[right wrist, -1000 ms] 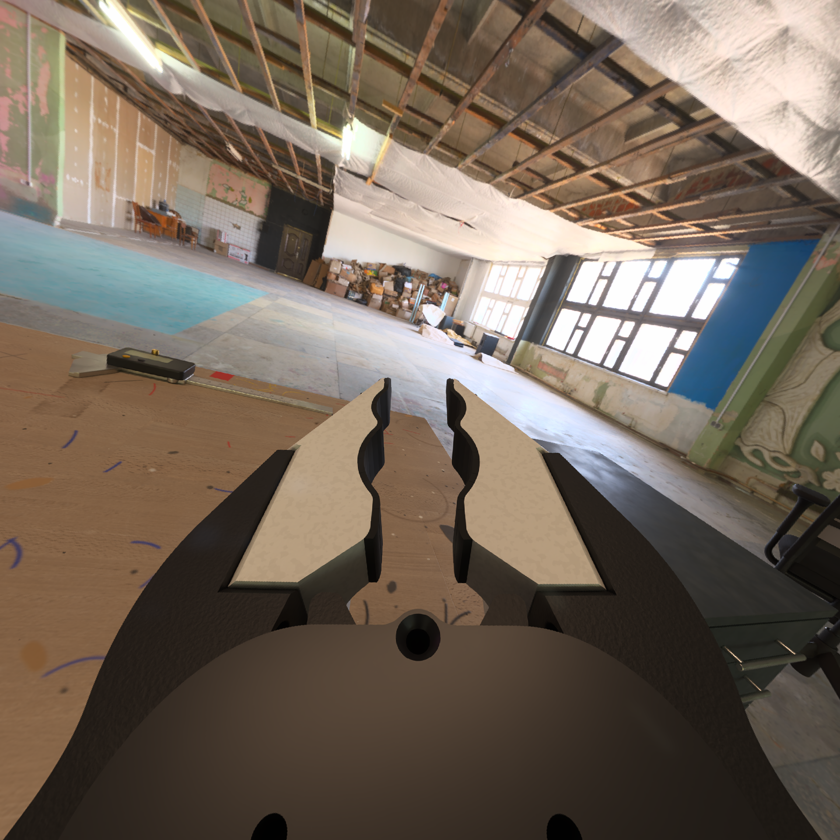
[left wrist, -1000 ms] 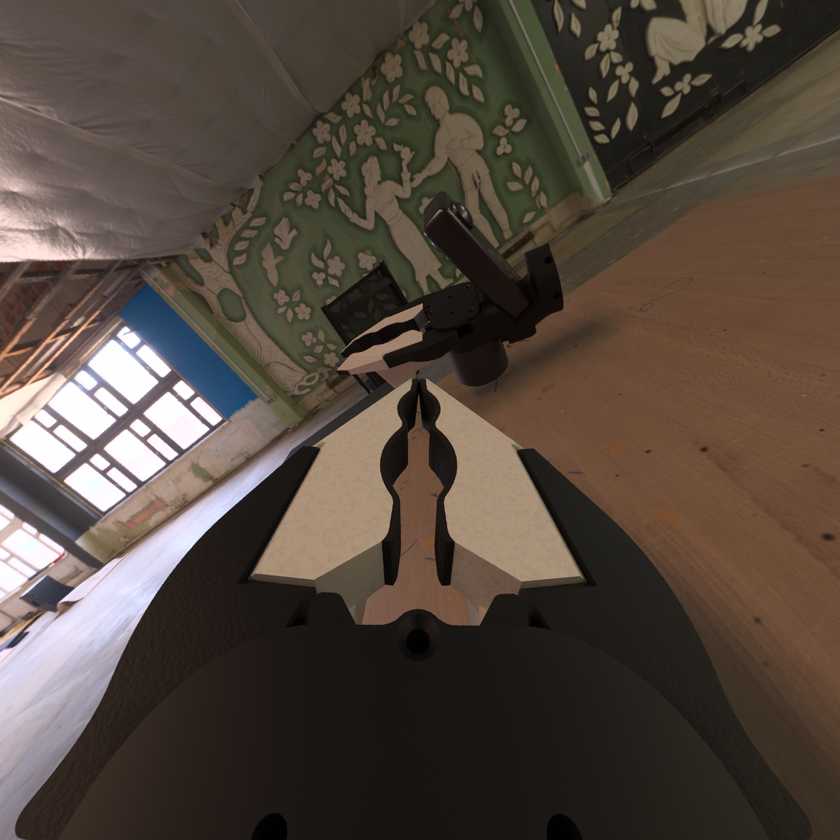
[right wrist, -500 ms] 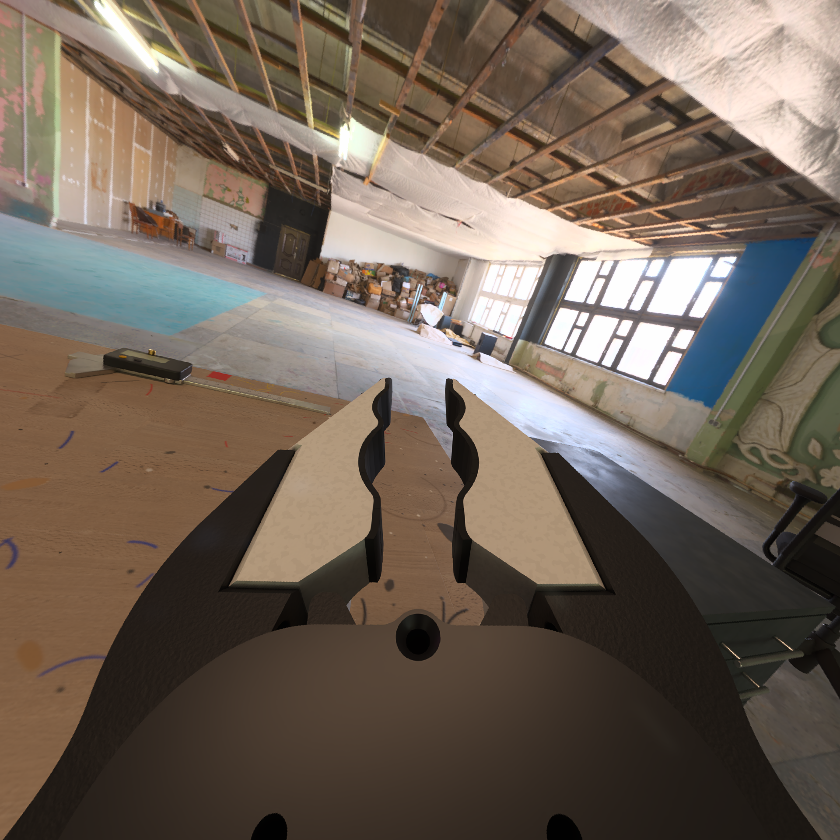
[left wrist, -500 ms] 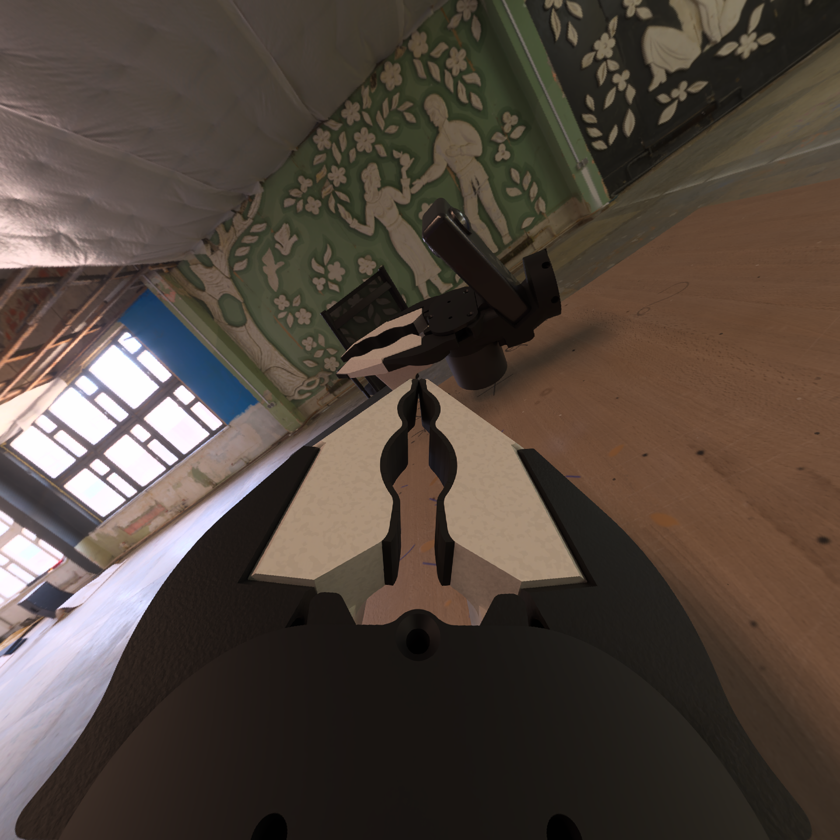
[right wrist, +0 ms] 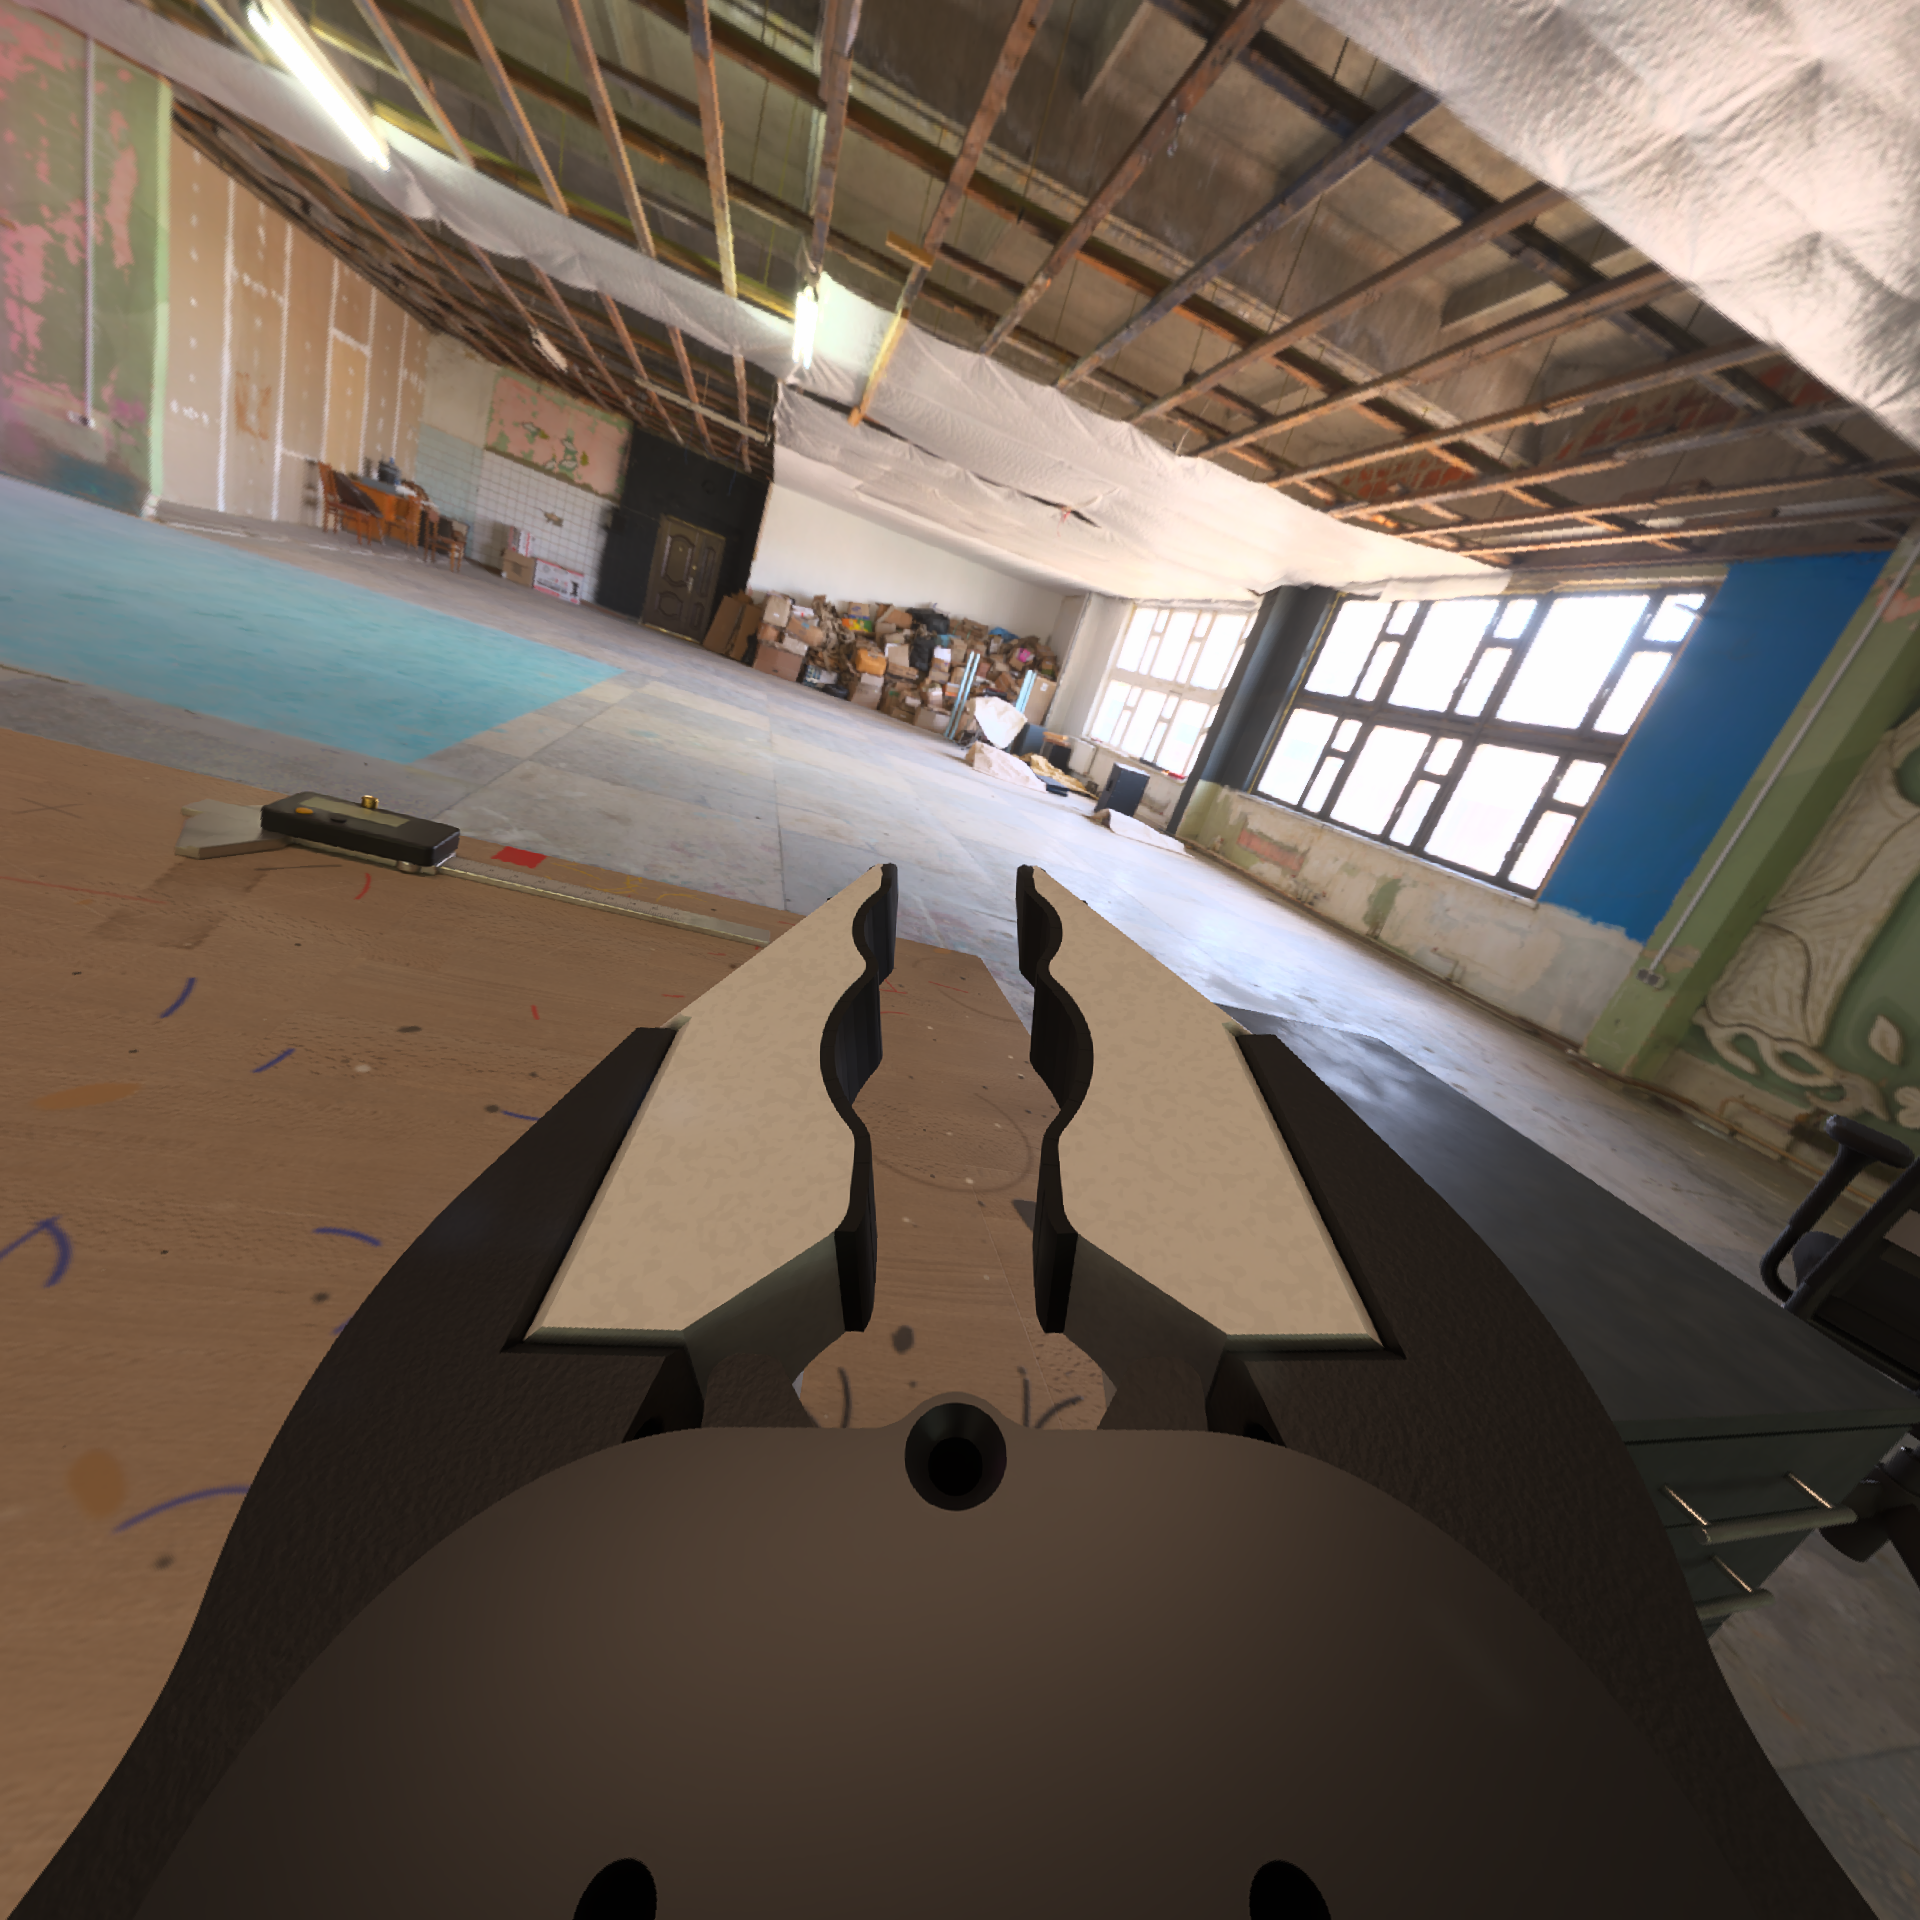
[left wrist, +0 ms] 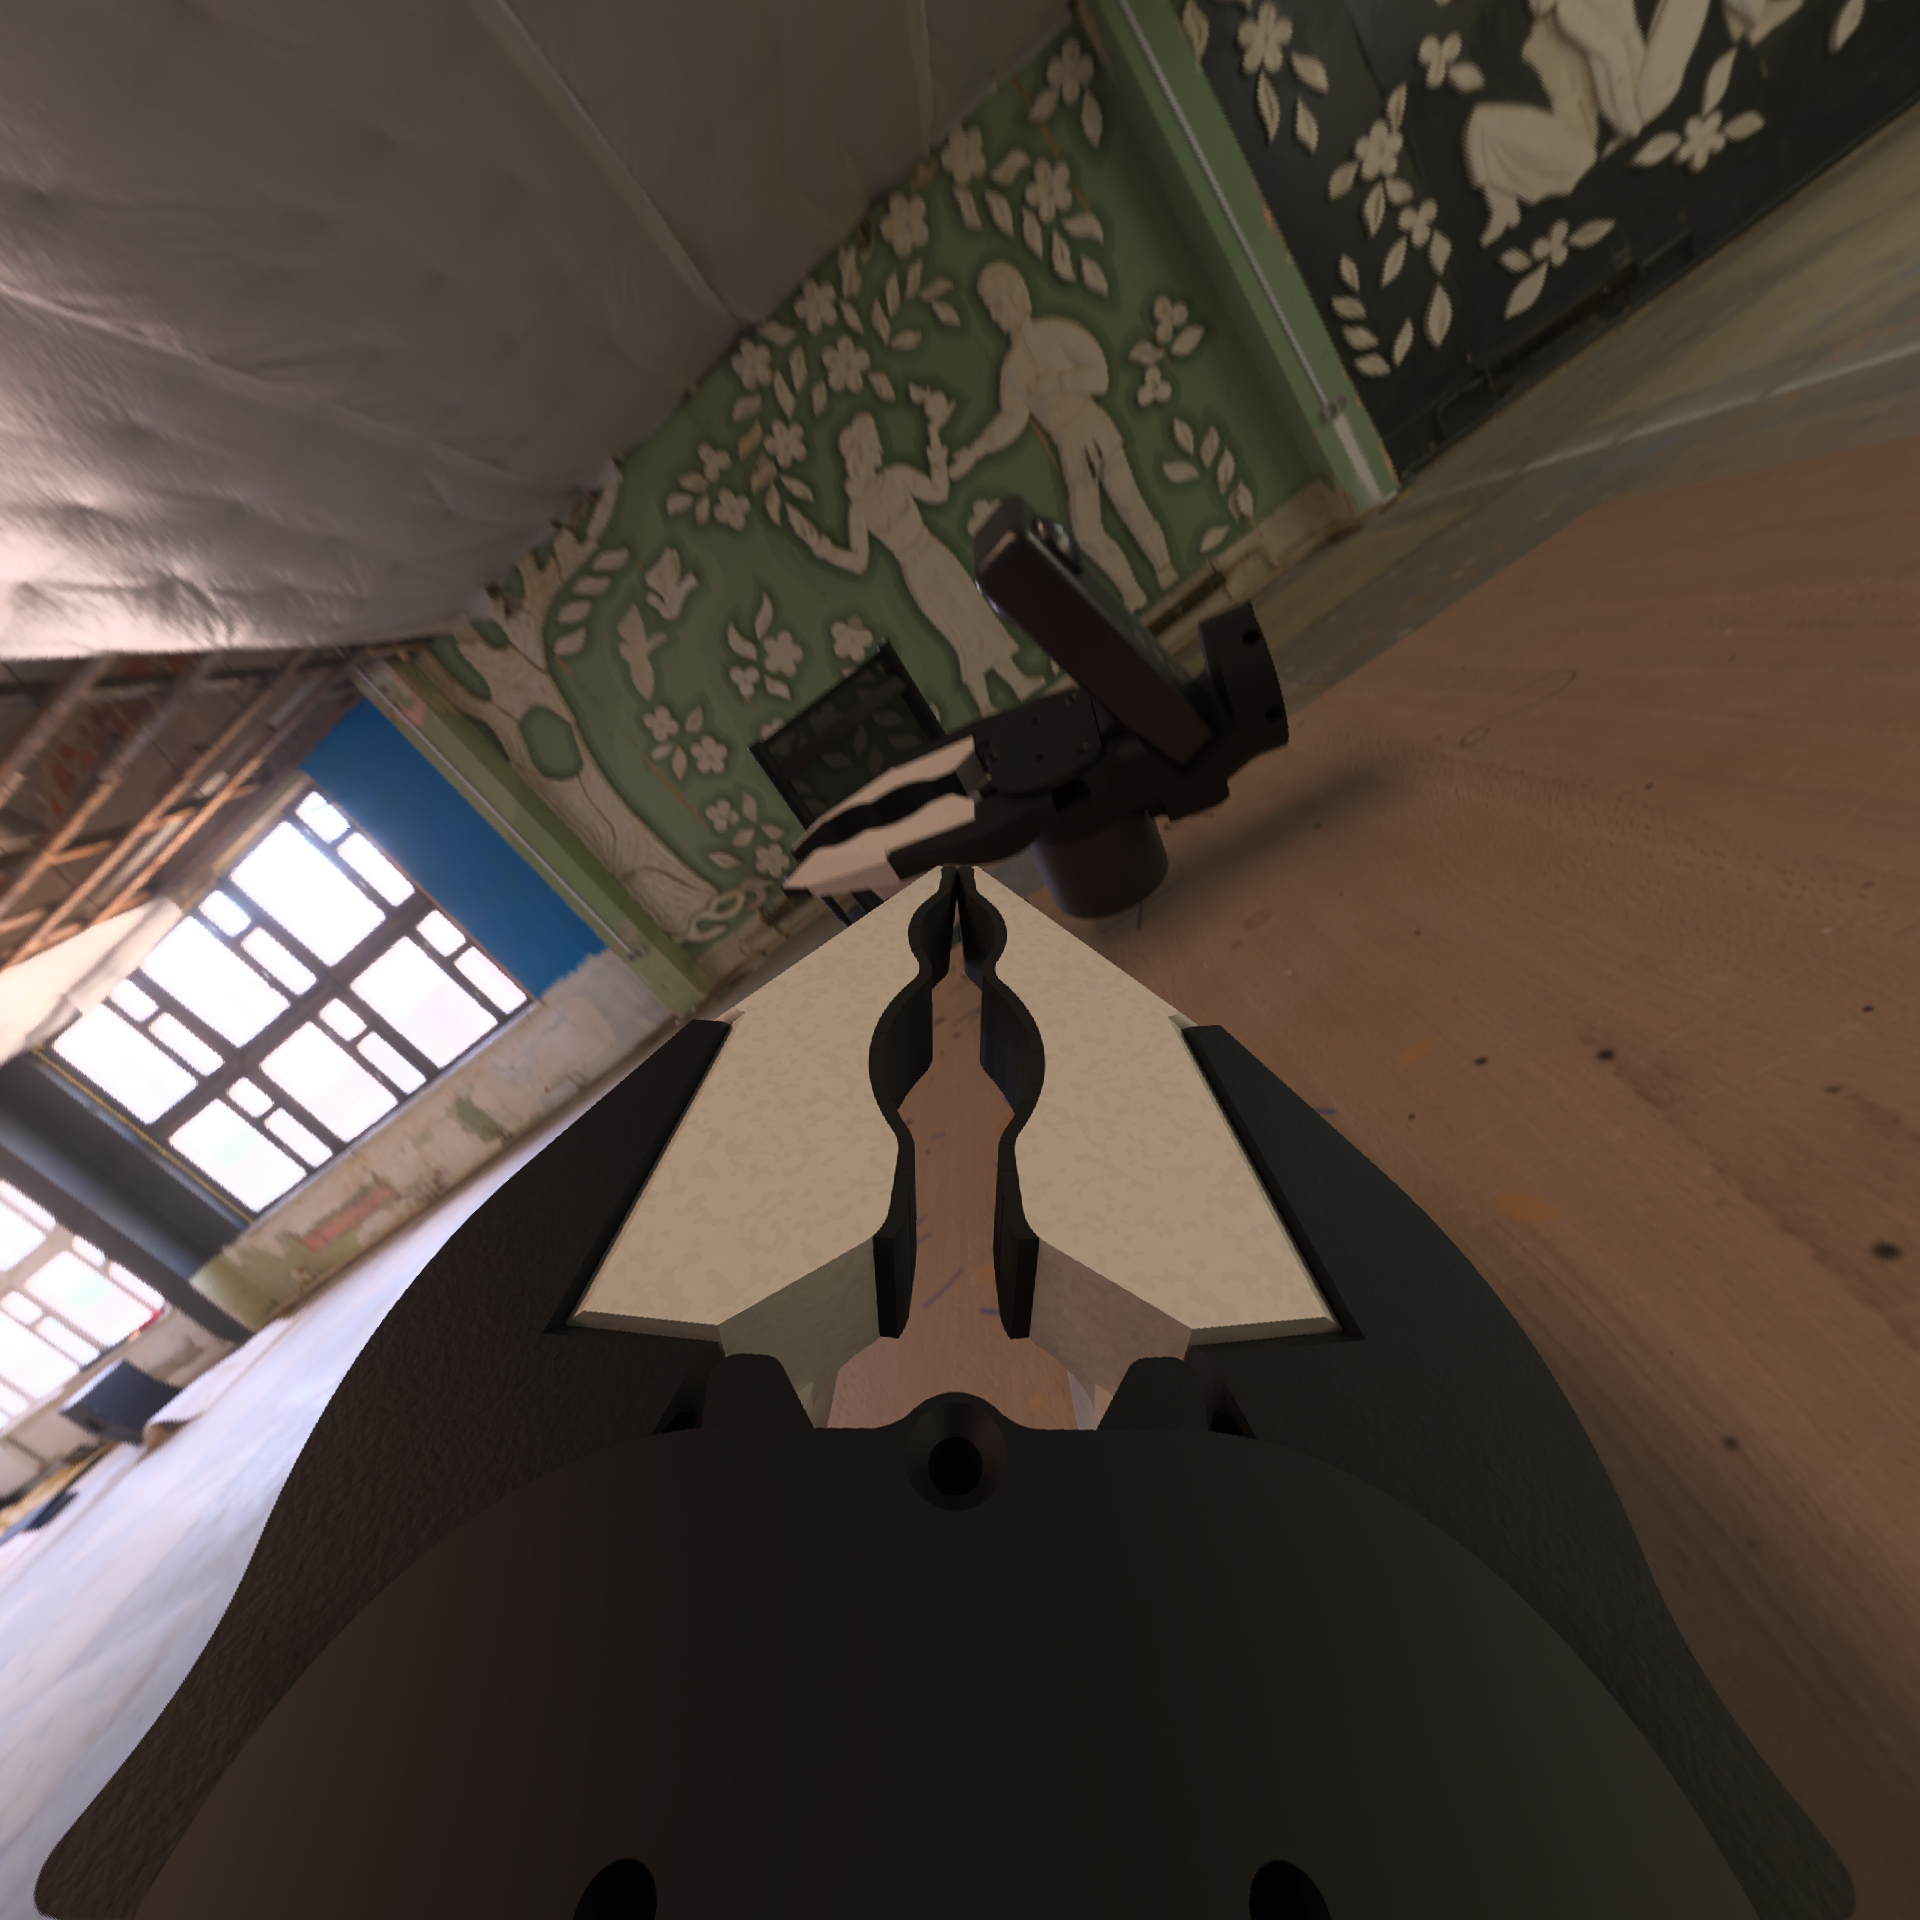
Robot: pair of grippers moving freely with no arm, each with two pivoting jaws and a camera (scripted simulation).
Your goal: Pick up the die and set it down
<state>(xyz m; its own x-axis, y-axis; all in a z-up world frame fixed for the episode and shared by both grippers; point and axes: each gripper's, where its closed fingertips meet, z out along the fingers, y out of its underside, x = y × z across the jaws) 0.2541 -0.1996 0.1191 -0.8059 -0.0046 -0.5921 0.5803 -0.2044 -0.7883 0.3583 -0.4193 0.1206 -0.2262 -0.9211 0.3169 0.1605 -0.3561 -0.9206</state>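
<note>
No die shows in either view. My left gripper [left wrist: 957,883] is shut, its tips touching, with nothing visible between them; it hovers tilted above the wooden table [left wrist: 1558,1039]. My right gripper [right wrist: 951,883] is open and empty, pointing over the table's far edge. In the left wrist view the right gripper [left wrist: 883,831] shows just beyond my left fingertips, jaws apart and empty, above the table.
A digital caliper [right wrist: 358,826] with a long metal rule lies near the table's far left edge [right wrist: 623,904]. A dark cabinet [right wrist: 1558,1299] and a black chair [right wrist: 1849,1195] stand to the right of the table. A black cylinder [left wrist: 1107,868] sits under the right gripper.
Both views have drifted only slightly. The left jaws stay shut and the right jaws keep the same gap. Nothing was taken hold of or let go.
</note>
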